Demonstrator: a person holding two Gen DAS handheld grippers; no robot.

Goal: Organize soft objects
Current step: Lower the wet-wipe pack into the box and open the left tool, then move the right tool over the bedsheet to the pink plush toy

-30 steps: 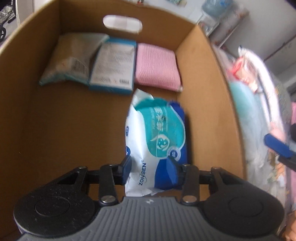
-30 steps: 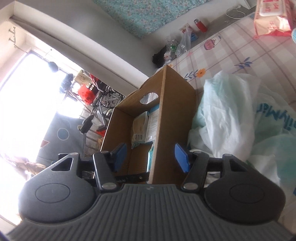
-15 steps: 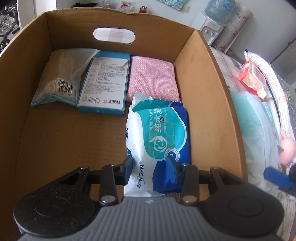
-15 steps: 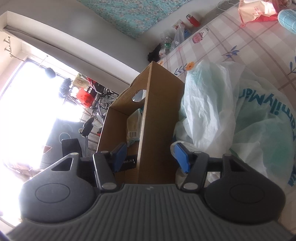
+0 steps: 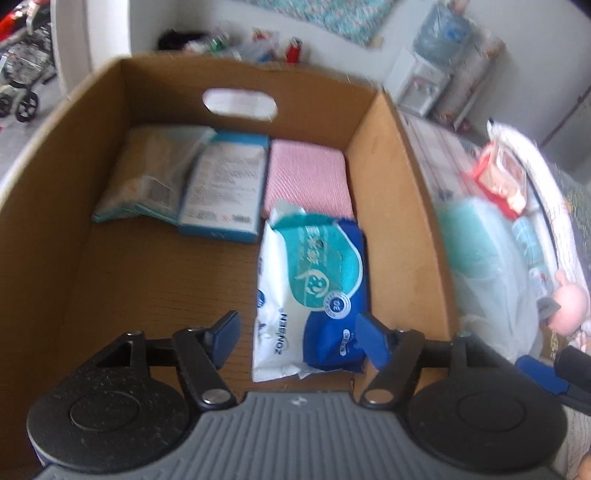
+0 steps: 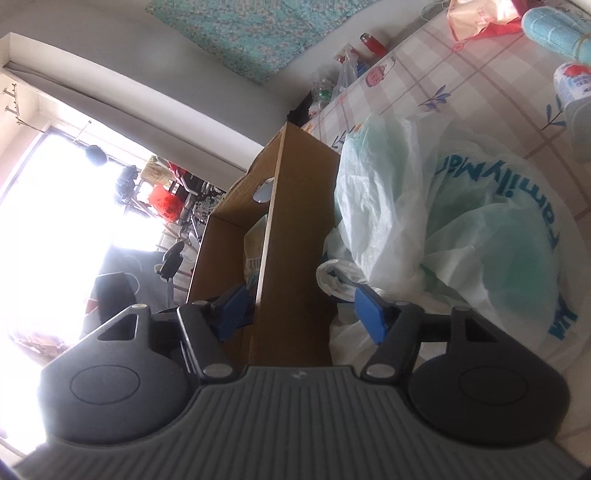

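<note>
A blue and white wet-wipes pack (image 5: 314,280) lies flat on the floor of the cardboard box (image 5: 399,206), against its right wall. My left gripper (image 5: 299,339) hangs just above the pack's near end. Its jaws are opening and the pads stand clear of the pack on both sides. Deeper in the box lie a pink cloth (image 5: 306,177), a blue carton (image 5: 225,192) and a clear-wrapped packet (image 5: 155,173). My right gripper (image 6: 303,310) is outside the box (image 6: 295,258), beside a pale green plastic bag (image 6: 461,229). Its jaws are opening with nothing gripped.
Right of the box, the checked tablecloth (image 6: 480,88) carries a red and white packet (image 5: 502,177), a teal roll (image 6: 554,33), a can (image 6: 572,81) and a pink toy (image 5: 569,306). A bright window and a chair lie beyond the box's left side.
The left jaws, pinched on the wipes pack's near end before, have spread and let it go, and the gripper has lifted back. The right gripper has dropped toward the plastic bag and widened slightly.
</note>
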